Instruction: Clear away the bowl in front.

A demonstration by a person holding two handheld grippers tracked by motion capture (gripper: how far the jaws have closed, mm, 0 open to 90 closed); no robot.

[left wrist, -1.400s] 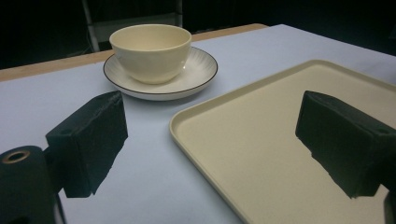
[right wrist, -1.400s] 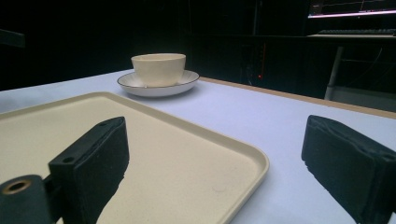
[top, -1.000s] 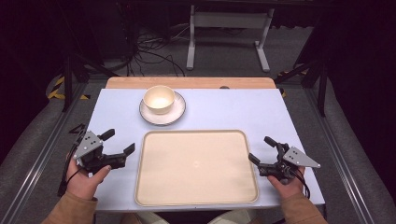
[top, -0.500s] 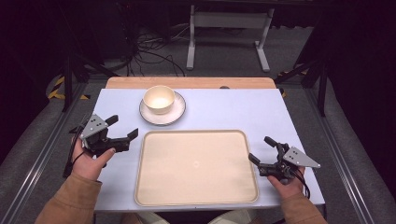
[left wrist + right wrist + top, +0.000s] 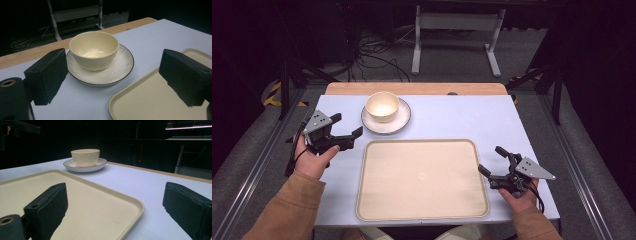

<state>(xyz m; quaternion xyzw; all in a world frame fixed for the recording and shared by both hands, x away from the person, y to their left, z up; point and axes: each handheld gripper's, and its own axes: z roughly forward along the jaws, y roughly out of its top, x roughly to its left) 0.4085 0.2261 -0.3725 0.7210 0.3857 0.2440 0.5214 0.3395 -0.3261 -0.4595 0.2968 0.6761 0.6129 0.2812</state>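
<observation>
Left fingers: the left gripper [image 5: 346,136] stood with its fingers [image 5: 47,75] spread wide and holding nothing, aimed at the bowl [image 5: 93,49] from just short of it.
Right fingers: the right gripper [image 5: 493,161] also stood with its fingers [image 5: 48,206] apart and holding nothing, low over the near right corner of the tray [image 5: 120,202].
Bowl: cream, upright, seated in the middle of the saucer [image 5: 120,70], at the far left part of the bench [image 5: 452,117], just beyond the tray's far left corner.
Risk, stack: the bowl sat loose on the saucer; a grip on the saucer rim alone would likely tilt it and let the bowl slide off.
Risk, bowl wall: the glazed, curved side looked slick; a shallow or off-centre pinch could squeeze it out of the pads.
Risk, push: a finger meeting the saucer rim low might shove the pair toward the wooden far edge [image 5: 417,88].
Tray: bare, raised rim; dishes carried in too low could catch on that rim.
In the way: nothing lay between the left fingers and the bowl.
Surroundings: metal frame legs [image 5: 457,40] and cables [image 5: 367,55] stood on the floor beyond the bench, well apart from the work.
</observation>
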